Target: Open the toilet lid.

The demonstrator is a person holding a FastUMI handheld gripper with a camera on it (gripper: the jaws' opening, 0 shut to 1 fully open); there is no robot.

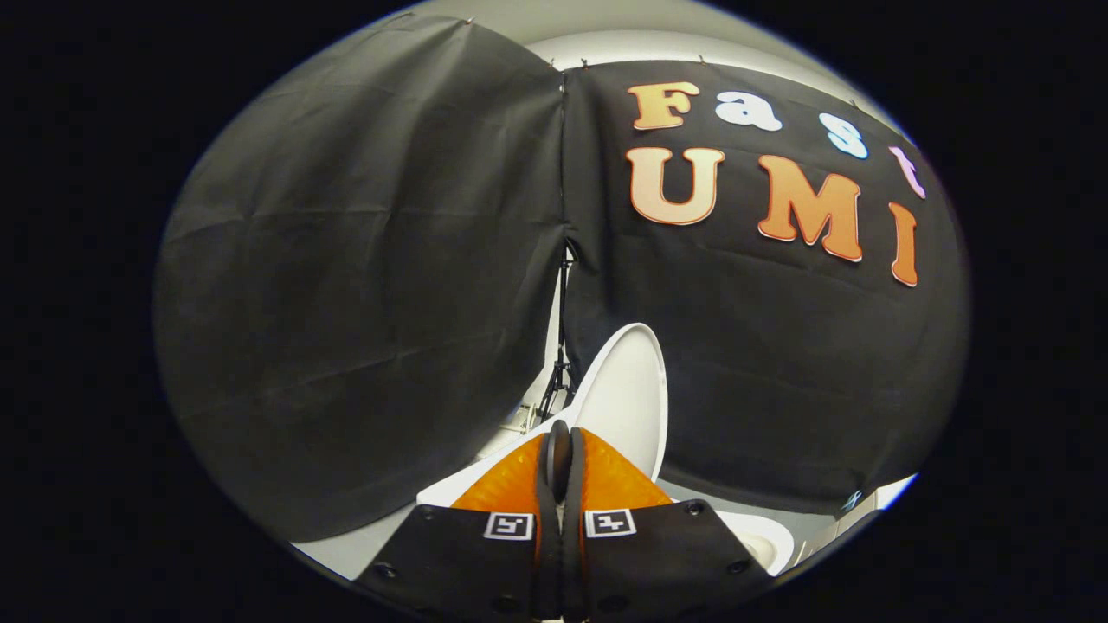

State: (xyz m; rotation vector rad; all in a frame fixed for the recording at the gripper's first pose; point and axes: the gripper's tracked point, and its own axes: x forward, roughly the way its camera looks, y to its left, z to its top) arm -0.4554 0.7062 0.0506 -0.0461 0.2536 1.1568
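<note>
Just ahead of our tongs (558,450) we see the white toilet lid (628,398) standing raised, close to upright and leaning a little back toward the booth's black cloth wall (363,260). Our tongs are pressed together with no gap between the tips, and nothing is caught between them; the tips sit against the lower part of the lid in our view, though we cannot tell whether they actually touch it. Each finger carries a small square black-and-white marker (508,525) near its base, a coded pattern and not writing we can read. Below and to the right of the fingers we make out the white rim of the toilet bowl (766,541), and to the left a pale flat surface runs under the cloth. Beyond the lid, in the gap where two cloth panels meet, a thin black tripod stand (561,346) rises from the floor. Above the cloth a white ceiling (606,35) shows.
</note>
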